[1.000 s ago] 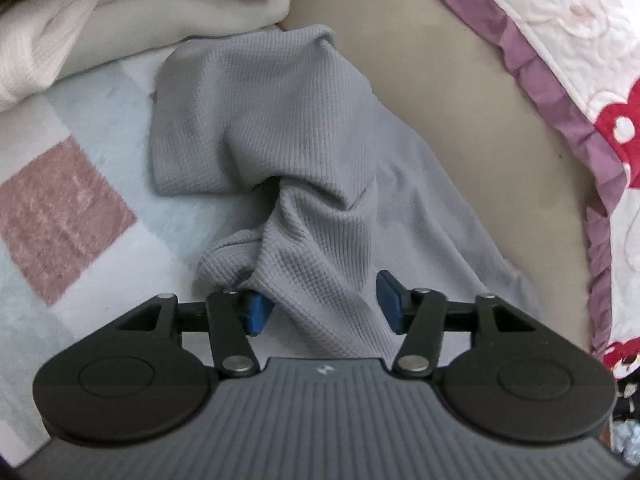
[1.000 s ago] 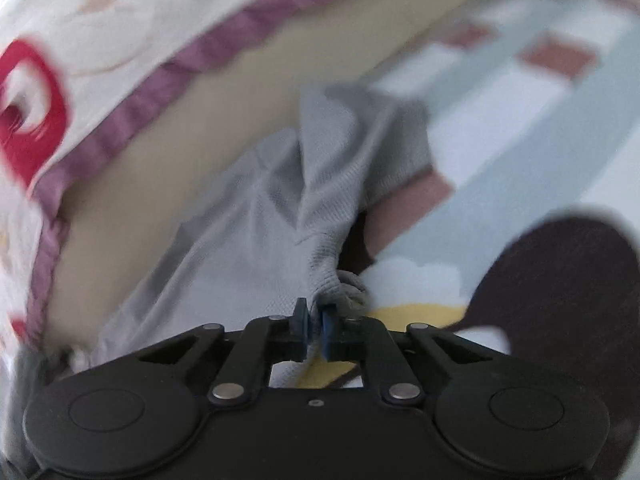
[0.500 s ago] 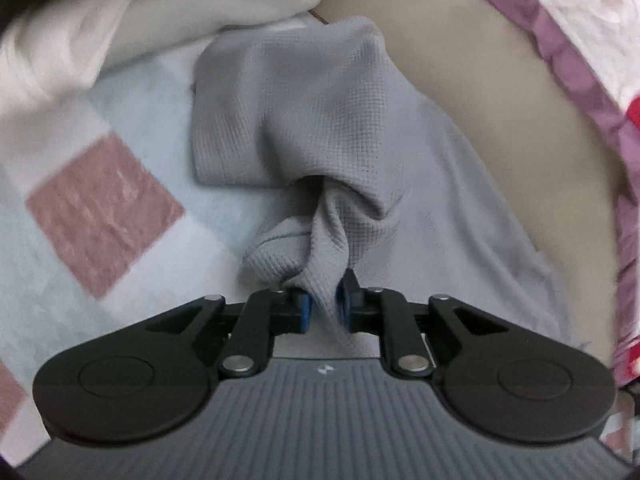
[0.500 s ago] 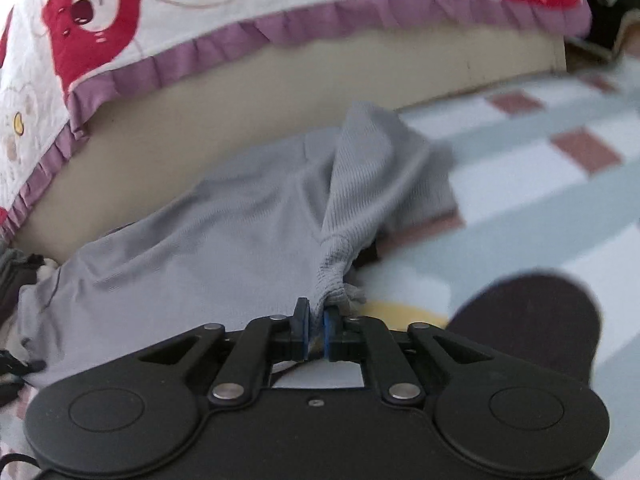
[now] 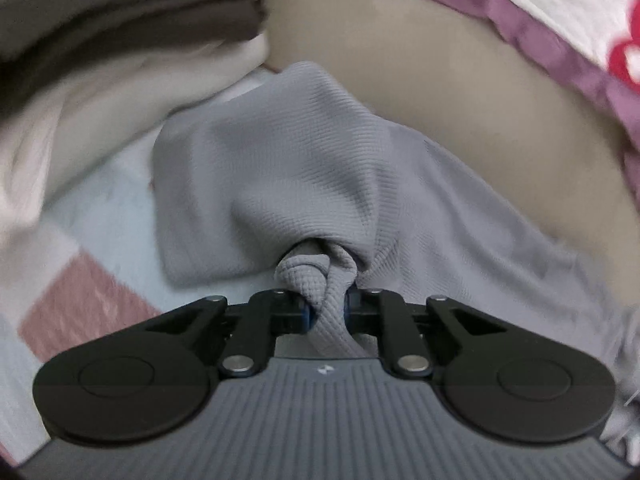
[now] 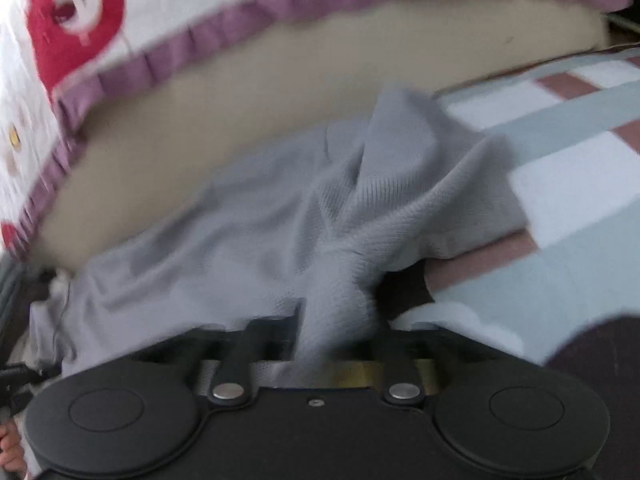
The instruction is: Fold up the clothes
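Left wrist view: left gripper (image 5: 326, 312) has its jaws closed on a bunched, twisted fold of the grey waffle-knit garment (image 5: 288, 168) at lower centre of frame. From the pinch the cloth fans out upward; one folded lobe lies toward centre left on the checked blanket (image 5: 96, 232), and a longer flat run trails toward the lower right edge, so the long axis runs roughly upper left to lower right. Beige mattress side (image 5: 440, 80) fills the upper centre; a quilt with purple ruffle (image 5: 560, 52) crosses the upper right. Stacked clothes (image 5: 100, 60), blurred, sit upper left, near the garment's top corner. Right wrist view (motion-blurred): right gripper (image 6: 338, 332) jaws are clamped on a gathered neck of the same grey garment (image 6: 240, 232). Cloth spreads from lower left to centre right, long axis near horizontal, lying along the foot of the mattress side (image 6: 240, 120). Checked blanket (image 6: 560, 180) occupies the right; quilt (image 6: 160, 12) upper left.
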`<state>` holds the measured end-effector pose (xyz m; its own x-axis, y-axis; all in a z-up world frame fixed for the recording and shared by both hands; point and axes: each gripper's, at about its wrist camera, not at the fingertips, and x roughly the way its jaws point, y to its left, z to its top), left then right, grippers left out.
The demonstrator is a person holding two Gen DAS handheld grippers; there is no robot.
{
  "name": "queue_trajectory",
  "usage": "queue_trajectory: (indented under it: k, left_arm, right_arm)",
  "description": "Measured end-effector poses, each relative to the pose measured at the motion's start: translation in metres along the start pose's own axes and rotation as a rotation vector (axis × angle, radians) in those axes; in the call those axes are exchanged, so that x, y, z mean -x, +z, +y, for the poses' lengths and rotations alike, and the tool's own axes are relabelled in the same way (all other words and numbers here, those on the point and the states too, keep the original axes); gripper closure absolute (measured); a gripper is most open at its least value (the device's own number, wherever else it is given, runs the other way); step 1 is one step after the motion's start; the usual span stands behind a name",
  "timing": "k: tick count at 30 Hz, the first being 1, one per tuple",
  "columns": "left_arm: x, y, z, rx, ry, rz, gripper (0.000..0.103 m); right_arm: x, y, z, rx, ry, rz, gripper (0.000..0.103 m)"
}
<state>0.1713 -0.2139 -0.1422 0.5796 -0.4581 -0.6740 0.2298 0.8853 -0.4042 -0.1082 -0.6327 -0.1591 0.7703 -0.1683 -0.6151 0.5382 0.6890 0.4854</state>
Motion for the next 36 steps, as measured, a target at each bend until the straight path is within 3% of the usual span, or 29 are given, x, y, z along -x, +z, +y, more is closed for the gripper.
queue_trajectory:
  k: [4, 8, 10, 17, 19, 23, 26, 28, 31, 32, 34, 36]
  left_arm:
    - [0.011, 0.006, -0.014, -0.132, 0.046, -0.038, 0.095]
    - [0.087, 0.011, -0.022, -0.141, 0.014, -0.093, 0.095]
    - [0.116, 0.0, -0.022, -0.16, 0.026, -0.077, 0.095]
    - [0.094, -0.064, 0.007, -0.133, 0.158, 0.213, 0.095]
    - [0.099, -0.06, 0.004, -0.151, 0.16, 0.229, 0.095]
    - [0.11, -0.052, -0.001, -0.185, 0.166, 0.26, 0.095]
    - [0.119, -0.046, -0.005, -0.211, 0.169, 0.284, 0.092]
    - [0.124, -0.042, -0.008, -0.228, 0.172, 0.299, 0.083]
    - [0.132, -0.036, -0.012, -0.254, 0.176, 0.323, 0.065]
    - [0.135, -0.034, -0.013, -0.263, 0.177, 0.33, 0.064]
    - [0.141, -0.03, -0.016, -0.28, 0.18, 0.346, 0.058]
    - [0.146, -0.027, -0.019, -0.297, 0.182, 0.361, 0.051]
  right_arm:
    - [0.039, 0.022, 0.017, 0.148, 0.053, -0.03, 0.093]
    - [0.09, 0.029, 0.041, 0.26, 0.056, -0.028, 0.094]
    - [0.113, 0.022, 0.048, 0.31, 0.021, 0.009, 0.094]
    - [0.111, -0.031, 0.036, 0.319, -0.08, 0.168, 0.094]
    - [0.112, -0.044, 0.034, 0.321, -0.104, 0.203, 0.094]
    - [0.149, -0.032, 0.055, 0.379, -0.122, 0.124, 0.094]
    - [0.137, -0.038, 0.037, 0.306, -0.118, 0.21, 0.093]
    - [0.122, -0.045, 0.021, 0.232, -0.107, 0.258, 0.091]
    - [0.113, -0.052, 0.006, 0.178, -0.112, 0.312, 0.081]
    - [0.112, -0.051, 0.003, 0.176, -0.105, 0.333, 0.067]
    - [0.113, -0.05, -0.007, 0.111, -0.081, 0.353, 0.052]
    - [0.114, -0.052, -0.02, 0.003, -0.051, 0.358, 0.048]
